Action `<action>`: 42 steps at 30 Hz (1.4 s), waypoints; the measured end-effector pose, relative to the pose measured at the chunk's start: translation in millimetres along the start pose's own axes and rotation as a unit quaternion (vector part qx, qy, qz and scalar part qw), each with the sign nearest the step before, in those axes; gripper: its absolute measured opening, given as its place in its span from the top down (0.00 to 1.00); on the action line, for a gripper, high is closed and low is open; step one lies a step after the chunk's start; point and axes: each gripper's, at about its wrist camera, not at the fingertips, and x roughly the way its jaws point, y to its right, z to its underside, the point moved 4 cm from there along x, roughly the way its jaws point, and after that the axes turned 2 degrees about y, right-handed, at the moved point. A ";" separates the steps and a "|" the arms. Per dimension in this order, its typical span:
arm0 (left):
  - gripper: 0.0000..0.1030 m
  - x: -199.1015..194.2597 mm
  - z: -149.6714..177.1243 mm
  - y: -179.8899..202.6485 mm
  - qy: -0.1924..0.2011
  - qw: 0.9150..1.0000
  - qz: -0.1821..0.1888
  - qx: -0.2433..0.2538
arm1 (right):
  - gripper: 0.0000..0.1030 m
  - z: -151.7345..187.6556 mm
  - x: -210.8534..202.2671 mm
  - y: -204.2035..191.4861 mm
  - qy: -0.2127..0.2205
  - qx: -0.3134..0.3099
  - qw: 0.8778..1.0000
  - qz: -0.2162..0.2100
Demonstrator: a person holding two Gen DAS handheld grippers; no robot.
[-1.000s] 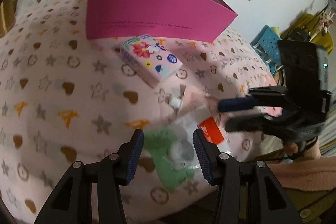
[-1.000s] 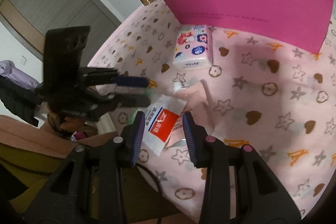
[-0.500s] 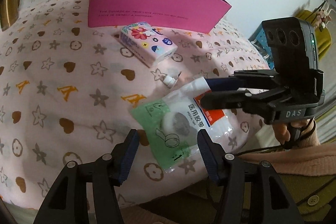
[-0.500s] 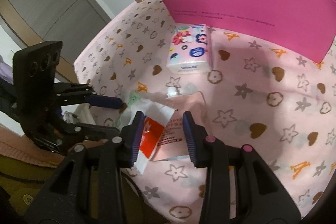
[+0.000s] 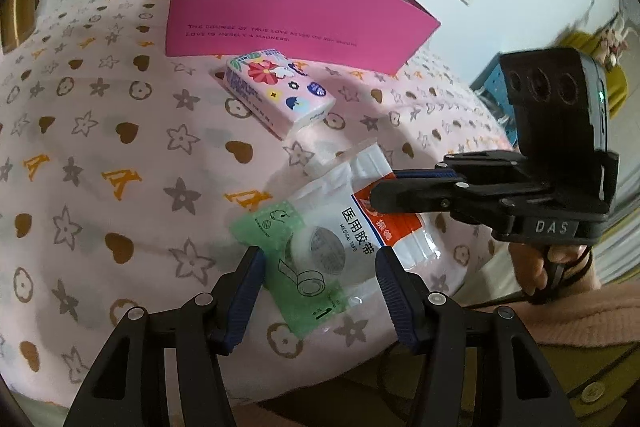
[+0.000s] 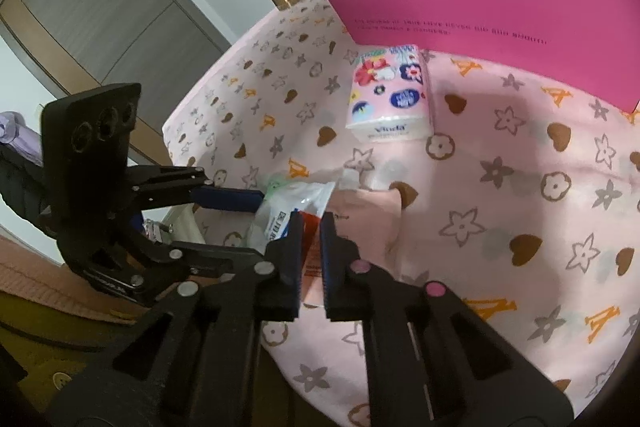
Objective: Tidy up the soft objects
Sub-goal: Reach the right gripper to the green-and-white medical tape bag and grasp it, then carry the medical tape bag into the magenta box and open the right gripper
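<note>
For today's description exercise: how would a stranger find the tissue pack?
Start at the tall magenta folding box standing at the back of the pink star-and-heart cloth. Just in front lies the small rectangular soft tissue pack, alone in carrying bright flower stickers.

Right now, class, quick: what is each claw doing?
Left claw: open, fingers on either side of the tape packet, not gripping.
Right claw: nearly closed on the packet's red corner; a firm grip cannot be told.

Left claw [image 5: 318,263] spread wide; right claw [image 6: 310,227] nearly closed.
</note>
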 end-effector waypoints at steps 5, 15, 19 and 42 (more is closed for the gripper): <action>0.40 -1.2 -6.7 -7.3 0.009 1.000 -0.002 -0.018 | 0.96 -8.8 -11.7 -0.1 0.025 -0.004 1.000 0.005; 0.41 8.9 -16.8 -3.0 0.012 1.000 0.011 -0.013 | 0.96 -16.3 -21.1 18.1 0.048 0.027 0.998 0.004; 0.41 11.4 -19.5 -3.2 0.015 1.000 0.017 -0.015 | 0.96 -15.8 -21.5 22.7 0.050 0.036 0.998 0.000; 0.65 -18.0 -51.7 -5.5 0.048 0.999 -0.006 -0.020 | 0.95 -34.1 -38.8 21.6 0.077 0.046 0.996 -0.002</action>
